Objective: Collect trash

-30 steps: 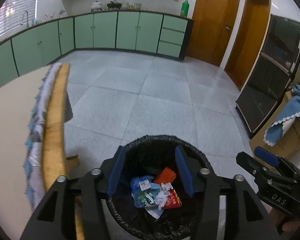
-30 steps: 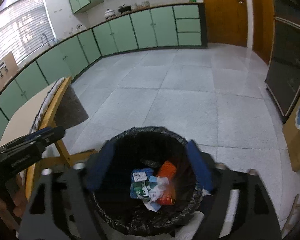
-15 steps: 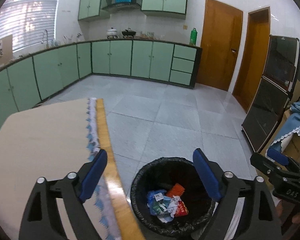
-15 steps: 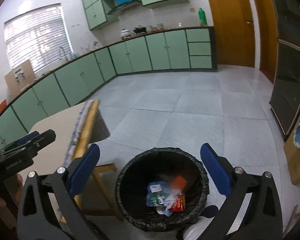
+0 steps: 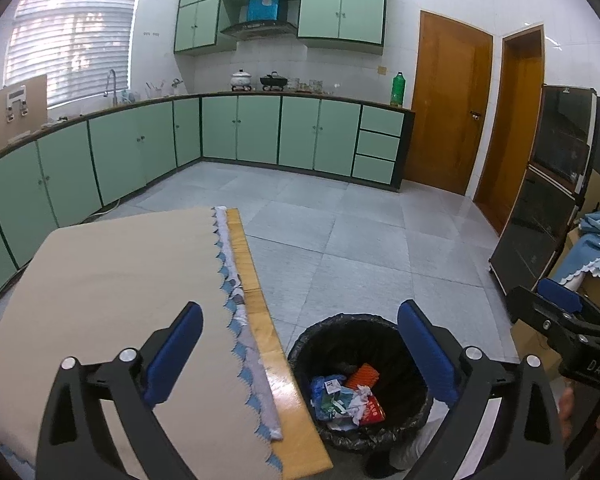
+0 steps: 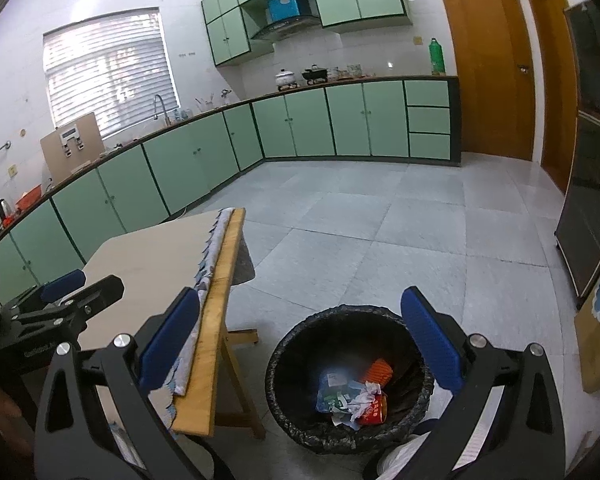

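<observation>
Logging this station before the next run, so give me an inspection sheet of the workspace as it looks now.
Surface: table under a beige cloth, nothing on its visible part; wooden edge bare.
Job's things: black-lined bin on the floor beside the table, holding trash: crumpled paper, blue, orange and red wrappers.
Clutter: blue cloth over boxes at the right.
Grippers: left tongs opening, nothing between them; right tongs open and empty; both above the bin.
Cables: nothing seen.
Surroundings: green cabinets, pots on the counter, window with blinds, two wooden doors, grey tiled floor.
</observation>
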Available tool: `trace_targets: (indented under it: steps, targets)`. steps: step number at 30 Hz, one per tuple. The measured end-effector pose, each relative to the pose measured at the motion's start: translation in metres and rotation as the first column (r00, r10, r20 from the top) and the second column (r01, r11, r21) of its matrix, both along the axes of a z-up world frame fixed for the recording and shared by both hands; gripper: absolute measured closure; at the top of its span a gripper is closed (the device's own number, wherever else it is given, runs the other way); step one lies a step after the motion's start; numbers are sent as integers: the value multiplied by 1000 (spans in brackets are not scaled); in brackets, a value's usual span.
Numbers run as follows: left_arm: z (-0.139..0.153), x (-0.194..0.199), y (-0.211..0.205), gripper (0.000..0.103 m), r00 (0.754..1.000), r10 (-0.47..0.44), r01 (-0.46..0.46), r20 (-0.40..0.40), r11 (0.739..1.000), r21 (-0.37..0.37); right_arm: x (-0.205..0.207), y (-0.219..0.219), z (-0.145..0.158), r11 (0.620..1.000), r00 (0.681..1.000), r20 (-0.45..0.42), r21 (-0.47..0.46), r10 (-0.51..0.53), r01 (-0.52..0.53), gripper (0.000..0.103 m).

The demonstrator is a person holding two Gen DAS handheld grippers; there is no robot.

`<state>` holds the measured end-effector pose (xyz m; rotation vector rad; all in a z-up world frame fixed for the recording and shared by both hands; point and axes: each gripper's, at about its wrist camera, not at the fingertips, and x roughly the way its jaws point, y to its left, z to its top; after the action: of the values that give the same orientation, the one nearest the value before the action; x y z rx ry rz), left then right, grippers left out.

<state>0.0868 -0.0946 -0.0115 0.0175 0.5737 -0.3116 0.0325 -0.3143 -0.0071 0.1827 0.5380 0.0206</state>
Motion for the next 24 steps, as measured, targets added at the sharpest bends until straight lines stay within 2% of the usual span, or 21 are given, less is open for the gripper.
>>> trace_targets:
  steps: [8,24]
  targets:
    - [5,-17,8,6,1000,20,-20,21,1000,-4,-12,13,7,1000,1000,21,-24,17,-16,5]
    - [12,-26,11,6,997,40,-40,66,999,4,-18,23,12,999,998,44,-43,33,-31,5]
